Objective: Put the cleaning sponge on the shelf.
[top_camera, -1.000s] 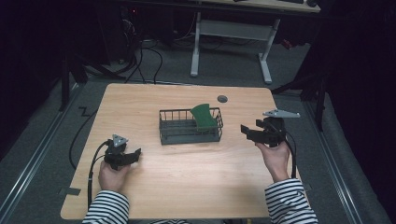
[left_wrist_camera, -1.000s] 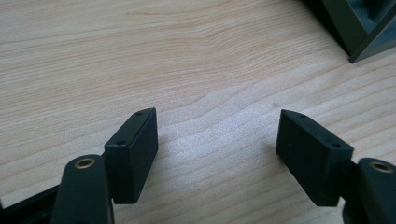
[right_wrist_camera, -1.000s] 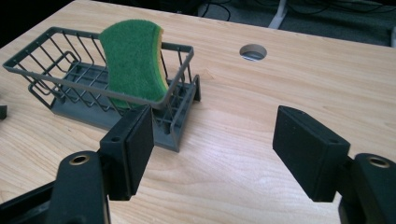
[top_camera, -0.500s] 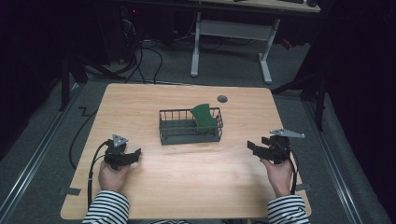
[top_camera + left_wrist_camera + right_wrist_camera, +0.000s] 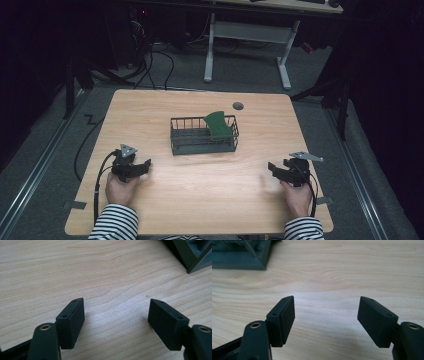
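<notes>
Basket (image 5: 202, 136) holds a green piece (image 5: 218, 124) — left tongs (image 5: 145, 166) and right tongs (image 5: 273, 168) rest open, empty, on the bench (image 5: 210, 192).

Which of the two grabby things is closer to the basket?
The left hand-held gripper. It sits nearer the black wire basket than the right hand-held gripper, which rests farther out toward the table's right edge.

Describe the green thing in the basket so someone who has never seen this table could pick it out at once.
Start from the wooden table; near its middle stands a dark wire basket. At the basket's right end a flat green piece leans up and sticks out above the rim. It is the one bright green thing there; the small dark round disc behind the basket lies flat on the tabletop.
</notes>
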`<state>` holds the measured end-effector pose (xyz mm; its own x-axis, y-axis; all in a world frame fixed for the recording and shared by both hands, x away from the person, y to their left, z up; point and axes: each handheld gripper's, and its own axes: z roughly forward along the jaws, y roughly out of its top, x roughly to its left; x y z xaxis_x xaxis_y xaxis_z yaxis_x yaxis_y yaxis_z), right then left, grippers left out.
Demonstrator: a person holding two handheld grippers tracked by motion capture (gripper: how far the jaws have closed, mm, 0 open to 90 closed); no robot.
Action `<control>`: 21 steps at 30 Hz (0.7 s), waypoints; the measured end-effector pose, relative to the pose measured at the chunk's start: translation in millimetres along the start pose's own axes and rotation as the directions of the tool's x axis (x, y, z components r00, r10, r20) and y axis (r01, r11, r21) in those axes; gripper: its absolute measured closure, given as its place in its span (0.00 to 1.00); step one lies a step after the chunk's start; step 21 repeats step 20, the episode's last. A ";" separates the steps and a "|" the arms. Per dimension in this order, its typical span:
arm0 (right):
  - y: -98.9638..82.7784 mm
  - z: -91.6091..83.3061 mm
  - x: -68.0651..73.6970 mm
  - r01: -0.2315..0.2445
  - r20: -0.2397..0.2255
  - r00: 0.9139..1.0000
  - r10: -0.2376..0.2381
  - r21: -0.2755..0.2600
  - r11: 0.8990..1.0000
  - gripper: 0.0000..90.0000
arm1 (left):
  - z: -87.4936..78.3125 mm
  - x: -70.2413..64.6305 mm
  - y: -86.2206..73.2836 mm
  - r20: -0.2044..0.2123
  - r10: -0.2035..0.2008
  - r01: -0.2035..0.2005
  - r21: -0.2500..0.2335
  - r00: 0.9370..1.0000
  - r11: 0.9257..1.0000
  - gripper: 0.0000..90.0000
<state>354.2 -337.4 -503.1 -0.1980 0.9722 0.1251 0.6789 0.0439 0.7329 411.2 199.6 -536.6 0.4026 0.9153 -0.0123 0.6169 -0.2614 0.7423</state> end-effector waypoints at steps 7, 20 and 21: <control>-11.5 11.1 -4.2 0.001 0.043 0.999 -0.001 0.013 1.000 0.34 | 0.0 0.0 0.0 -0.001 0.000 0.000 0.000 1.000 1.000 0.33; -18.4 21.4 3.2 0.086 0.128 0.988 -0.088 0.023 0.996 0.35 | 0.0 0.0 -0.1 0.000 0.000 0.000 0.000 1.000 1.000 0.33; -18.4 21.4 3.2 0.086 0.128 0.988 -0.088 0.023 0.996 0.35 | 0.0 0.0 -0.1 0.000 0.000 0.000 0.000 1.000 1.000 0.33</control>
